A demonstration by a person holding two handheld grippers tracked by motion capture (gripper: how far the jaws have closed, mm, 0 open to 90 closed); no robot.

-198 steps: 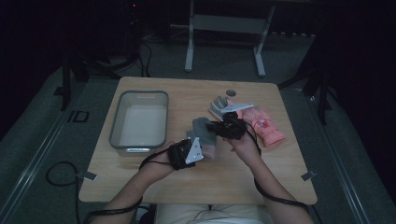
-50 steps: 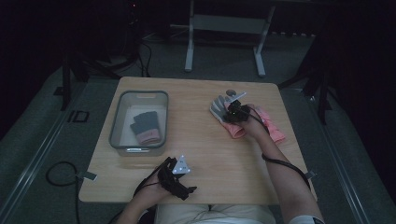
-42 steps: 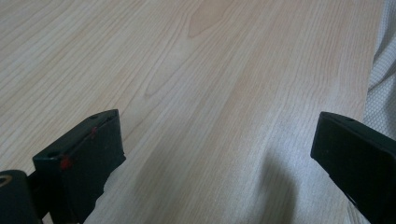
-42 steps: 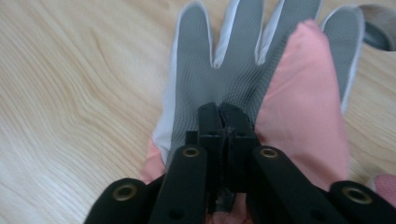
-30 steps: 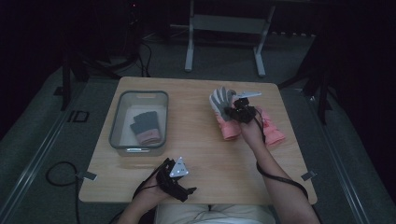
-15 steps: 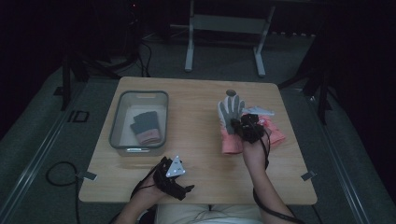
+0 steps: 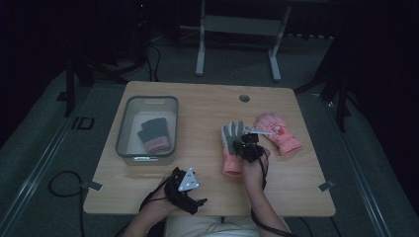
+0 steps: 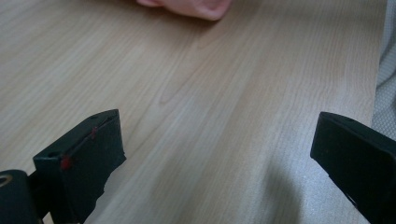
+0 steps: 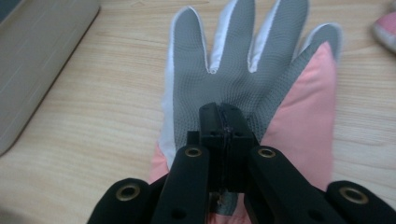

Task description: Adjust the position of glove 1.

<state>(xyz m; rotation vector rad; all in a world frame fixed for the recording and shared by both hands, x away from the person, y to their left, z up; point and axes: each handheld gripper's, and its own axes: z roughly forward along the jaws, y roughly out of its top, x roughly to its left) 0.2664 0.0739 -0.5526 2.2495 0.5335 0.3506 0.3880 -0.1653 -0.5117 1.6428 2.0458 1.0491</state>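
Table [image 7: 207,103]: light wood, rounded corners; a small round hole [image 7: 244,98] near the far edge.
Bin [image 7: 123,129]: grey, on the left half, long side running away from the person; near rim well back from the front edge.
Bin contents: one dark glove with a pink cuff [image 7: 154,134] lying flat inside.
Grey glove [image 7: 232,137]: grey palm up, pink cuff toward the person, flat on the table right of centre, fingers pointing away.
Pink glove [image 7: 276,132]: just right of the grey glove, angled, near the right edge but fully on the table.
Right gripper [image 7: 247,146]: jaws pressed together, pinching the grey glove at the palm [image 9: 224,112].
Left gripper [image 7: 185,192]: at the front edge, left of centre, jaws wide apart and holding nothing [image 8: 215,154].
Open room: bare wood between bin and grey glove; bare strip along the front edge right of the left gripper; far edge bare apart from the hole.
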